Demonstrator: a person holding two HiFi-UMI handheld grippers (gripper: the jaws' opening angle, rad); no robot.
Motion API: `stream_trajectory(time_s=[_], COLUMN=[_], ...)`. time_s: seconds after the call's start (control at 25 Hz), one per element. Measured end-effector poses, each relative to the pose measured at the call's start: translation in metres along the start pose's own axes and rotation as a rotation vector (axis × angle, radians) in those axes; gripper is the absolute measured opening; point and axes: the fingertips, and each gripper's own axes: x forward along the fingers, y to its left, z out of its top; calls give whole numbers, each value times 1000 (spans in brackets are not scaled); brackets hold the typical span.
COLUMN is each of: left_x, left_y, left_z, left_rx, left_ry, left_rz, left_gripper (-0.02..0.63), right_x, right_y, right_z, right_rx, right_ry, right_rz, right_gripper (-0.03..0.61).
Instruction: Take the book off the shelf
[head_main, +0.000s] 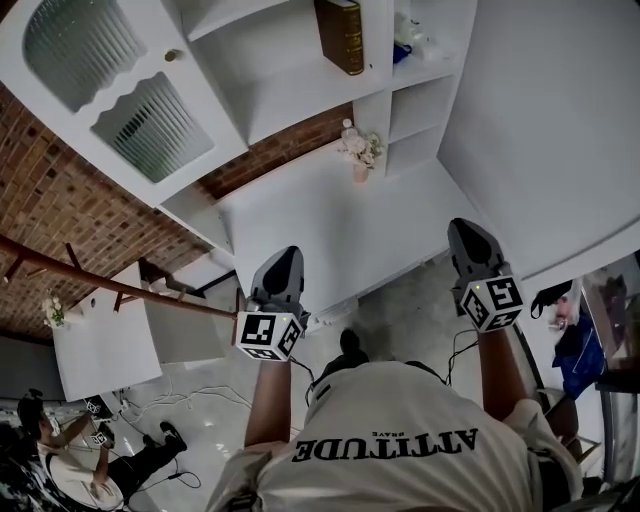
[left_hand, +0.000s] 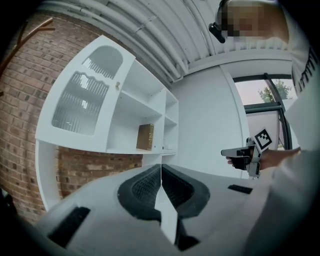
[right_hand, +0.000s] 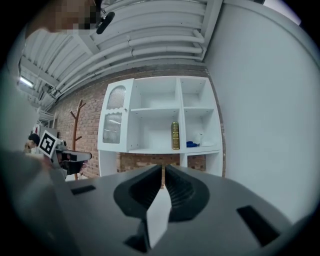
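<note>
- Wears a light shirt (head_main: 400, 440) with dark lettering, closest under the head camera.
- Holds the left gripper (head_main: 283, 262) out ahead of the body, aimed at the shelf unit (head_main: 300, 95). Shows its jaws pressed together pad against pad in the left gripper view, with nothing between them; touches nothing.
- Holds the right gripper (head_main: 470, 240) alongside, level with the left one and well apart from it. Shows these jaws together too, with only a thin slit of background between the ribbed pads; grips nothing and touches nothing.
- Carries both grippers above pale floor (head_main: 400, 310), well short of the furniture.
- Faces a white counter (head_main: 330, 225) beyond the floor. Bears a small vase (head_main: 360, 155) of pale flowers at its back edge, against the brick.
- Rises above that into open white compartments, with a door (head_main: 150, 125) of ribbed glass at the left side.
- Contains the book (head_main: 341, 33), dark brown with a gilt spine. Stands upright in the wide middle compartment, just beside the divider on its right; sits well apart from both grippers, untouched.
- Holds a blue thing (right_hand: 191, 144), too small to identify, in the neighbouring compartment to the right of the divider.
- Backs onto a brick wall (head_main: 60, 200), farthest of all.
</note>
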Motion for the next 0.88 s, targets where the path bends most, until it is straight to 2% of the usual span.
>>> stream_trajectory(time_s=[0.4, 0.88], left_x=[36, 68], left_y=[55, 86], left_z=[1, 13], left_rx=[-16, -9], left_ry=[5, -18], left_rz=[-66, -156], left_gripper=[26, 26], right_x=[48, 72], right_y=[14, 26], right_z=[8, 17], right_rx=[-18, -19], right_ry=[1, -24], right_rz=[-59, -116], right_gripper=[33, 32])
